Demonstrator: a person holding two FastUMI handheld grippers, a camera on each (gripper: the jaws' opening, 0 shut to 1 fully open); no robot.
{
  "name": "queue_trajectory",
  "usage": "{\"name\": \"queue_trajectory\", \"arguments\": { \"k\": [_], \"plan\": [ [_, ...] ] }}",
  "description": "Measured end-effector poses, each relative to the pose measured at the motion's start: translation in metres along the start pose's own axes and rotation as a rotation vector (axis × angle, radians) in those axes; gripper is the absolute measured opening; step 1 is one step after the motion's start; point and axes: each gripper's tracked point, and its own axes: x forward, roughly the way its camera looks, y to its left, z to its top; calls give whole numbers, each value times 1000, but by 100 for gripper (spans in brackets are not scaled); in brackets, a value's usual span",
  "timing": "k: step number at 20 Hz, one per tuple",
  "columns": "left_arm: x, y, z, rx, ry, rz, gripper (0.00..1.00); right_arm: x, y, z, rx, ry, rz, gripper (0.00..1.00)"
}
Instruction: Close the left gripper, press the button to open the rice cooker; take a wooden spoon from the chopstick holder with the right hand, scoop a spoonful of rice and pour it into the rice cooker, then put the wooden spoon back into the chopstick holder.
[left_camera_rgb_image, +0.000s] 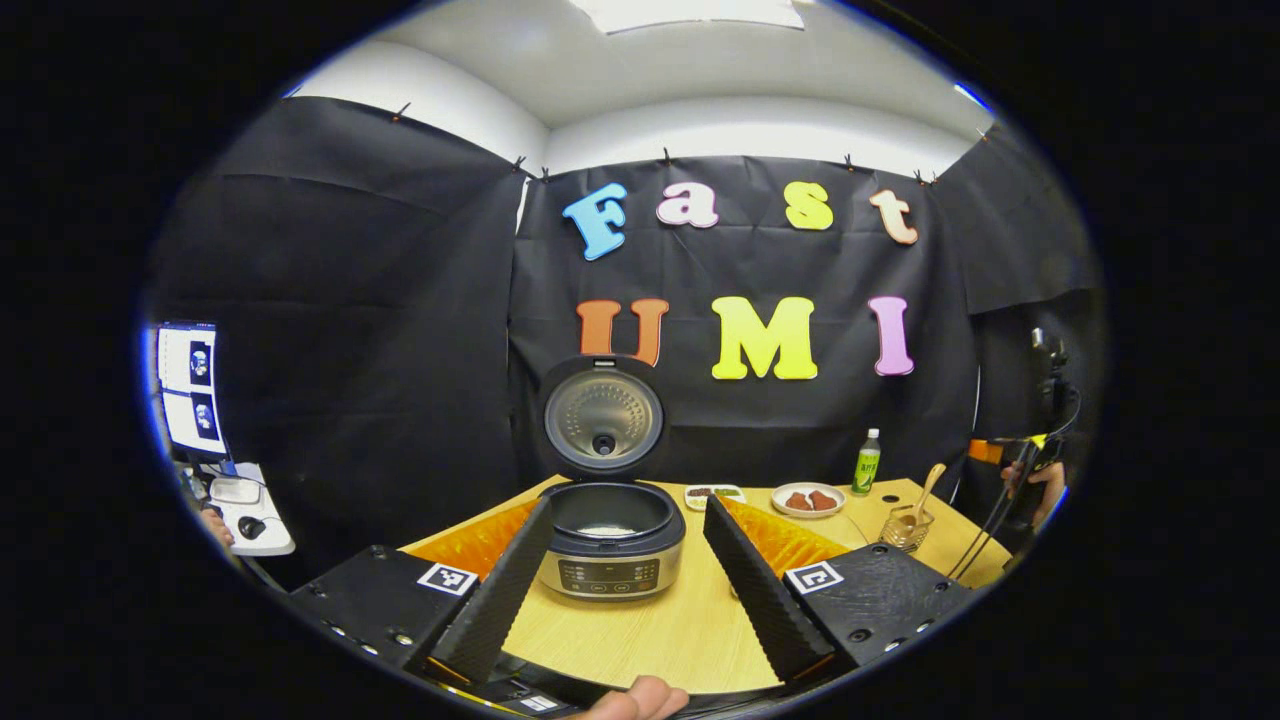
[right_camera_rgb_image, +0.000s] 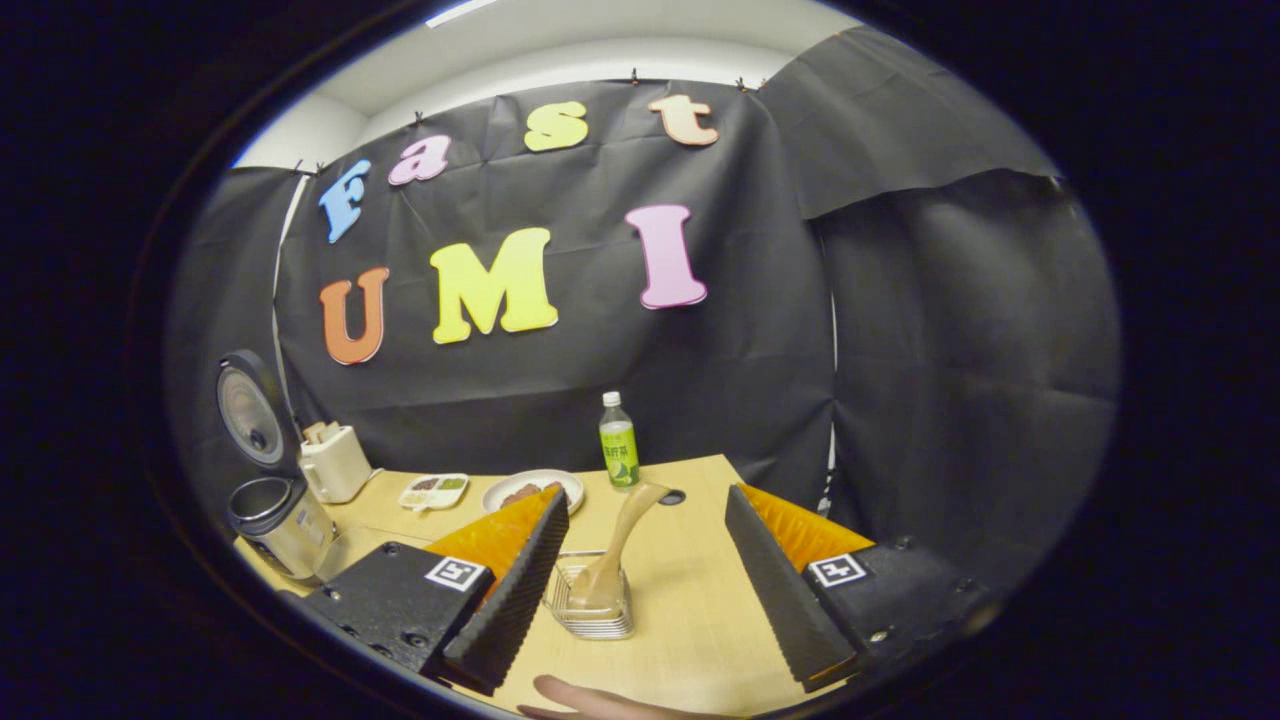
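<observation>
Wooden spoon (right_camera_rgb_image: 620, 545) in chopstick holder (right_camera_rgb_image: 590, 608), rice cooker (left_camera_rgb_image: 611, 537) open

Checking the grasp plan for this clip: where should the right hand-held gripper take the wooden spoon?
Grip the wooden spoon on its bare upper handle, coming from above the chopstick holder. The bowl sits down inside the holder and the handle leans up and right, clear of the rim.

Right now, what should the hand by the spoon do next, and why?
Probably move the right gripper forward and close it on the wooden spoon. The rice cooker lid already stands open, the spoon leans untouched in the chopstick holder, and the gripper's fingers are spread with nothing between them.
</observation>
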Motion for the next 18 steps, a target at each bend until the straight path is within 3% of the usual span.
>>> {"name": "queue_trajectory", "arguments": {
  "k": [2, 5, 8, 12, 15, 17, 18],
  "plan": [
    [-16, -7, 1, 9, -30, -28, 100, 27, 0, -11, -10, 28, 8, 98],
    [-31, -10, 5, 55, -59, -61, 97, 64, 0, -28, -34, 74, 12, 98],
    [-36, -4, 8, 81, -84, -57, 96, 92, -8, -55, -40, 146, -31, 100],
    [-32, -9, -7, 38, -42, -125, 96, 116, 1, -68, 23, 183, 5, 100],
    [-29, 5, -16, 17, -12, -118, 96, 129, 15, -62, 6, 164, 39, 100],
    [-26, 9, -18, 12, -6, -111, 96, 138, 18, -62, 10, 167, 35, 94],
    [-26, 10, -20, 13, -2, -112, 96, 143, 24, -73, 16, 219, 52, 76]
  ]
}}
